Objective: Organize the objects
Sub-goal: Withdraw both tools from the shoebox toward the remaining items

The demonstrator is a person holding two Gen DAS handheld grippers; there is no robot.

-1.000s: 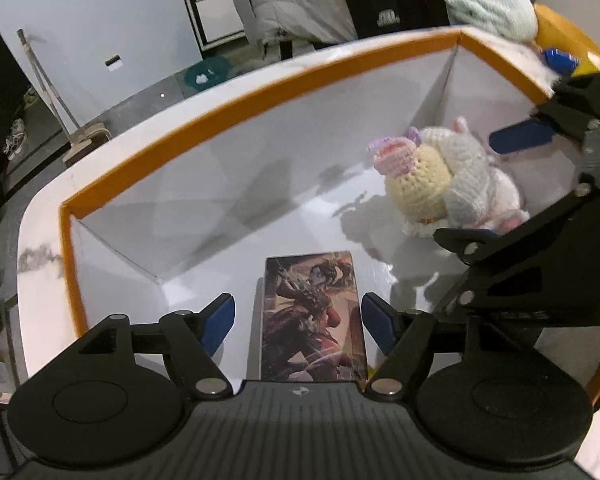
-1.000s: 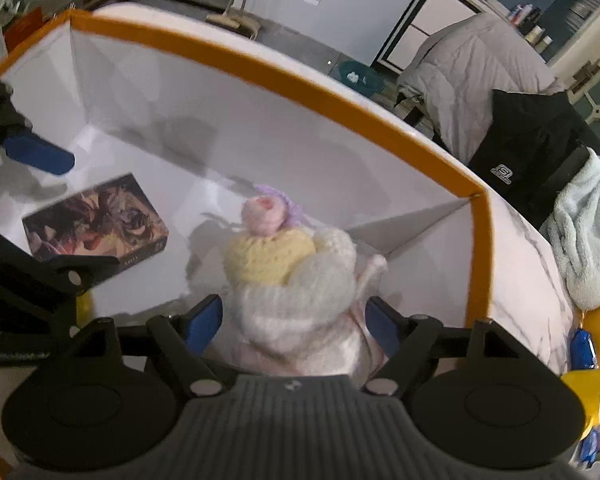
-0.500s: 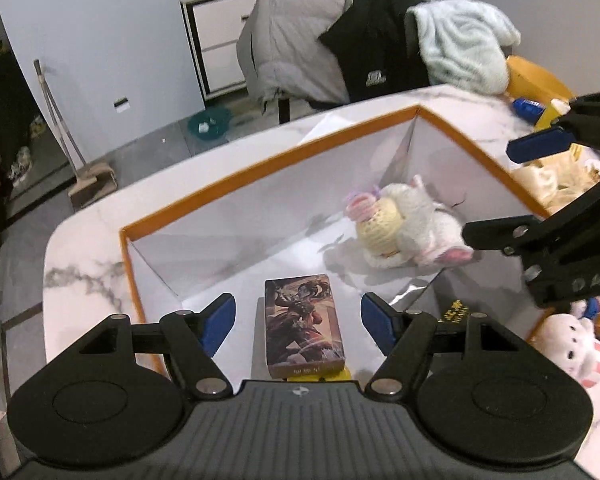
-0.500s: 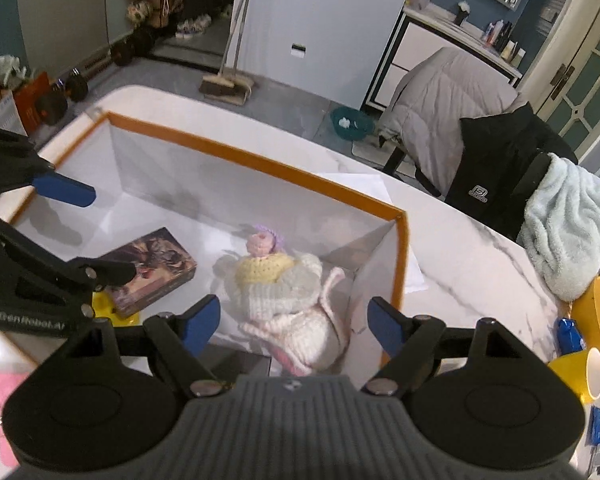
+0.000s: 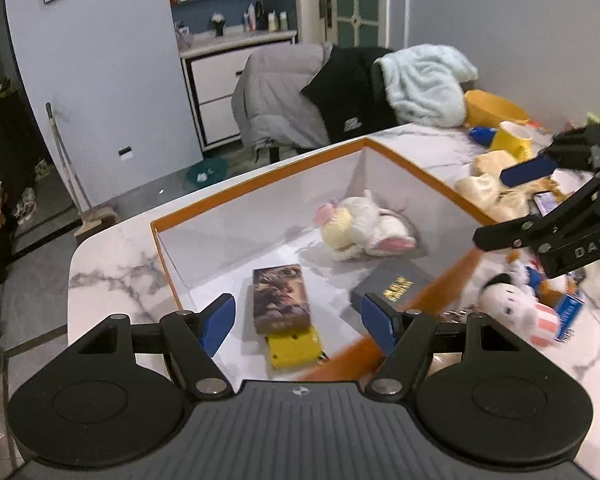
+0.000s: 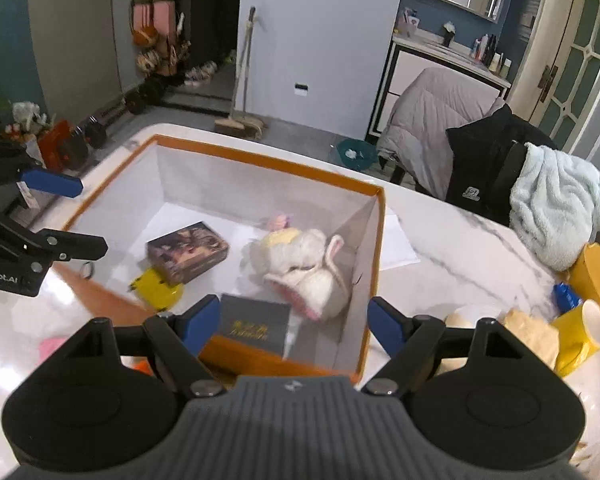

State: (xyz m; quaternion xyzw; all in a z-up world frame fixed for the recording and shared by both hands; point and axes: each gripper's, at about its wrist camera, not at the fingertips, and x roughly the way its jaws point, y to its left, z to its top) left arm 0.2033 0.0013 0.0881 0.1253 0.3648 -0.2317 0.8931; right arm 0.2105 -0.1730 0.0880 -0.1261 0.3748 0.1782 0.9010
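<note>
An orange-rimmed white box (image 5: 260, 184) (image 6: 276, 160) stands on the marble table. Inside lie a picture-printed card box (image 5: 281, 298) (image 6: 188, 252), a white and yellow knitted plush (image 5: 360, 230) (image 6: 304, 264), a dark grey box with gold lettering (image 5: 394, 286) (image 6: 254, 326) and a yellow item (image 5: 294, 346) (image 6: 156, 286). My left gripper (image 5: 298, 318) hangs open above the box's near side, nothing between its fingers. My right gripper (image 6: 294, 322) is open and empty too, above the near right corner. Each gripper shows at the edge of the other's view.
Right of the box lie a white plush with a striped paw (image 5: 516, 310), beige soft things (image 5: 488, 188) (image 6: 532, 332), a yellow mug (image 5: 514, 140) (image 6: 584, 328) and a yellow bowl (image 6: 596, 272). A chair draped with jackets and a pale blue towel (image 6: 560, 204) stands behind the table.
Both grippers have pulled up and back out of the box, still open. The card box and the knitted plush stay on the box floor; the grey box and yellow item have come into view.
</note>
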